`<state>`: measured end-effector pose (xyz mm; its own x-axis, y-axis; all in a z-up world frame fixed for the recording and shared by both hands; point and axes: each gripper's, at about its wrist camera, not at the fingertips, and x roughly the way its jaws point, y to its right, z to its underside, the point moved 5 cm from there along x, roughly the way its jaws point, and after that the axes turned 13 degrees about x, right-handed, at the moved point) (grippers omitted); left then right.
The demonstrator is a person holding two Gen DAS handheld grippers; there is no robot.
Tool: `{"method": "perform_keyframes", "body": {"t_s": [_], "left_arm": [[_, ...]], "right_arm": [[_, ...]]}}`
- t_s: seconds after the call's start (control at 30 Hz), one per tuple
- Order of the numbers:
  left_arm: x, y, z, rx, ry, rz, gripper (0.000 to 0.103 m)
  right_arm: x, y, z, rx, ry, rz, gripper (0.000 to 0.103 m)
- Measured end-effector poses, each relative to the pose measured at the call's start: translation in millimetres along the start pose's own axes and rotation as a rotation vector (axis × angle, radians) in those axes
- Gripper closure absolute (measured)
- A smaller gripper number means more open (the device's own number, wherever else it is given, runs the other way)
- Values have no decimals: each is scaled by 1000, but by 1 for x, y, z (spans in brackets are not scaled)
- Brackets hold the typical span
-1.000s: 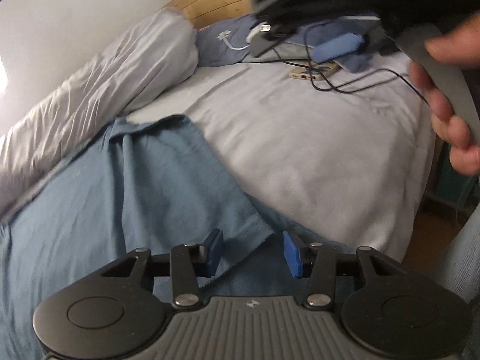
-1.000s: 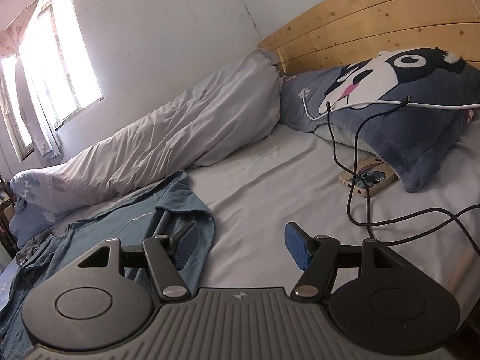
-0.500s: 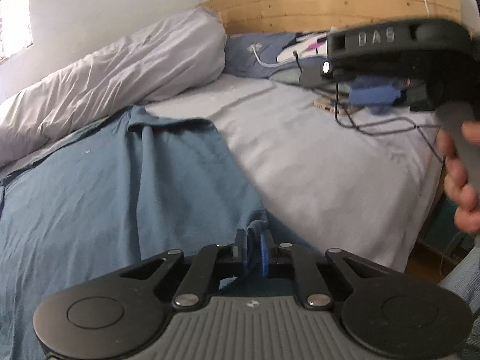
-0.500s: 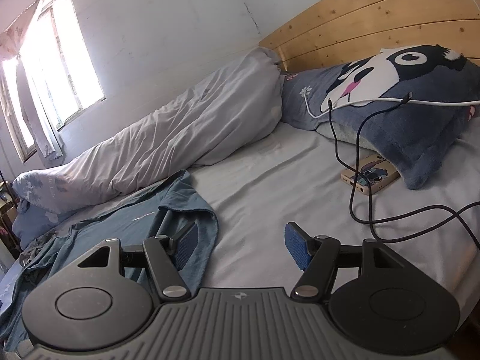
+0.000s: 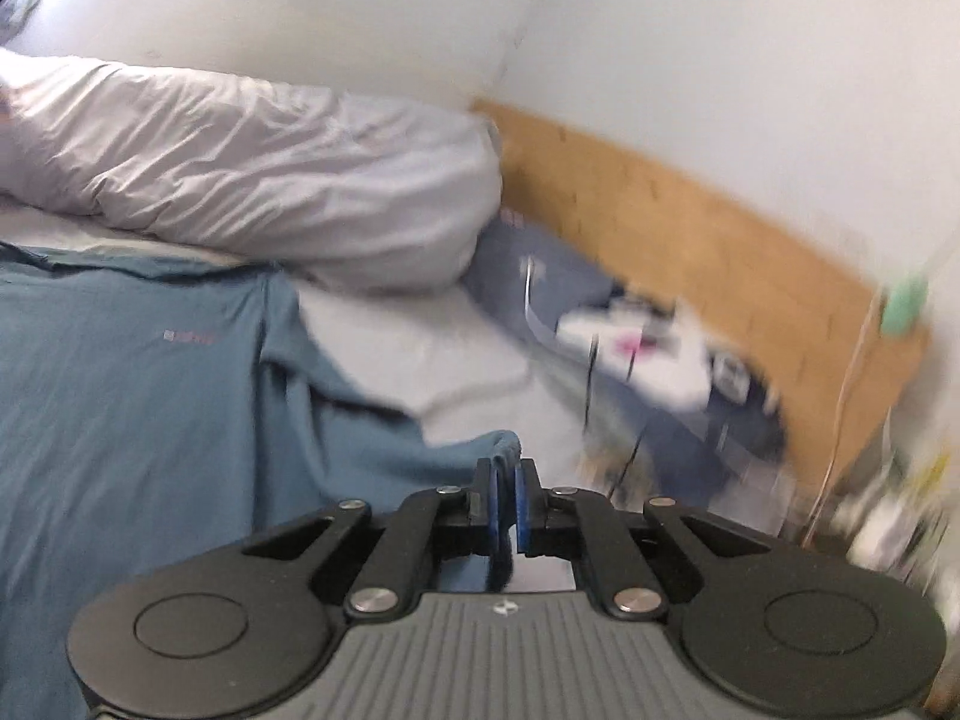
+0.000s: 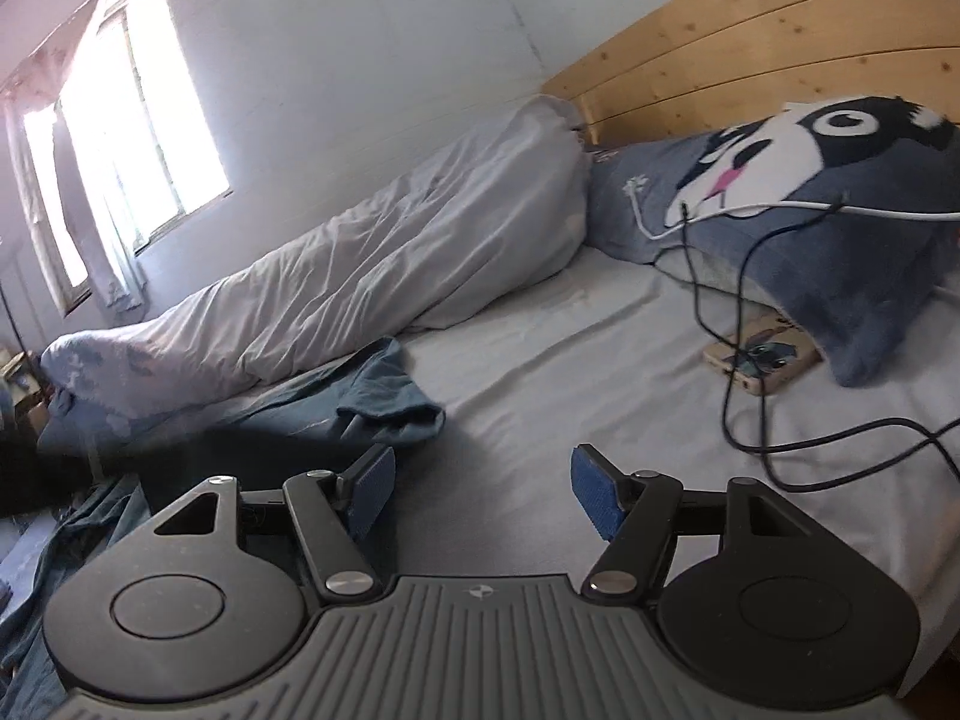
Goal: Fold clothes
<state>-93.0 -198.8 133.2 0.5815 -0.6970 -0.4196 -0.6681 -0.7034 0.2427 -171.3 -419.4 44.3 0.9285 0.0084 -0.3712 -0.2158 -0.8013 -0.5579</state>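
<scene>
Shirt edge caught and lifted.
My left gripper [image 5: 504, 501] has just clamped the blue shirt [image 5: 150, 396] and risen; my right gripper [image 6: 480, 495] waits apart, so folding can begin.

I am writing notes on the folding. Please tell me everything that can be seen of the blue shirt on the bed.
The blue shirt is a soft, thin, teal-blue garment with a small logo print. It lies spread and wrinkled on the grey sheet, beside the rolled grey duvet. One edge is pinched between the closed blue pads of the left gripper and lifted. A bunched part lies ahead of the open right gripper, which does not touch it.
</scene>
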Motion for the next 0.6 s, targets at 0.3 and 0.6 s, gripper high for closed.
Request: {"method": "perform_keyframes", "body": {"t_s": [0.3, 0.6], "left_arm": [[18, -21, -129, -56, 122, 53, 100], [71, -27, -227, -41, 158, 85, 100]], "right_arm": [[34, -43, 11, -147, -86, -90, 33], [111, -66, -20, -206, -94, -121, 31]]}}
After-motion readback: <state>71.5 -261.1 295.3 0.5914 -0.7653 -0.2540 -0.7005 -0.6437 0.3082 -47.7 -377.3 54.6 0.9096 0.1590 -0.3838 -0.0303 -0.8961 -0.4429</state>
